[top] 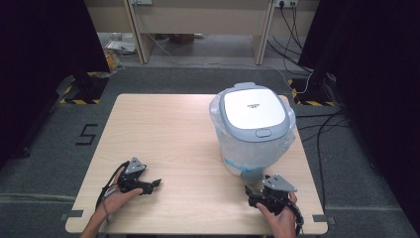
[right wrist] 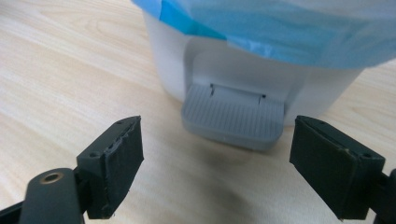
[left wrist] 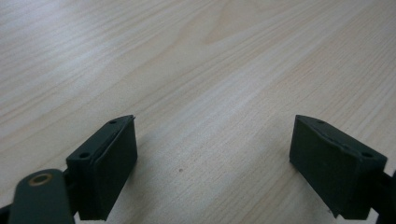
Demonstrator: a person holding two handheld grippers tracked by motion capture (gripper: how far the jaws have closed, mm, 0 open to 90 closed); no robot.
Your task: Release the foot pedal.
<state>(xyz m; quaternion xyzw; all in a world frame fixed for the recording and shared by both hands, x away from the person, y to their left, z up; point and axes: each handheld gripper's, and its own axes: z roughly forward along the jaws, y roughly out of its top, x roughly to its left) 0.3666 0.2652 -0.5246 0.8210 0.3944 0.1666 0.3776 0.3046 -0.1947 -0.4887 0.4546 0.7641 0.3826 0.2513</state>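
Note:
A white pedal bin [top: 252,130] with a grey-rimmed lid and a clear and blue liner bag stands on the right half of the wooden table [top: 163,134]. Its grey ribbed foot pedal [right wrist: 233,116] juts out low at the front, toward me. My right gripper [top: 252,193] sits just in front of the pedal, open, jaws wide apart with the pedal [top: 250,174] beyond them. My left gripper [top: 154,184] rests low over bare table at the front left, open, nothing between its jaws [left wrist: 215,163].
The table's front edge lies just behind both hands. Grey carpet surrounds the table, with a floor marking "5" [top: 86,134] at the left. Cables [top: 322,124] trail on the floor at the right, and desk legs [top: 138,34] stand beyond the far edge.

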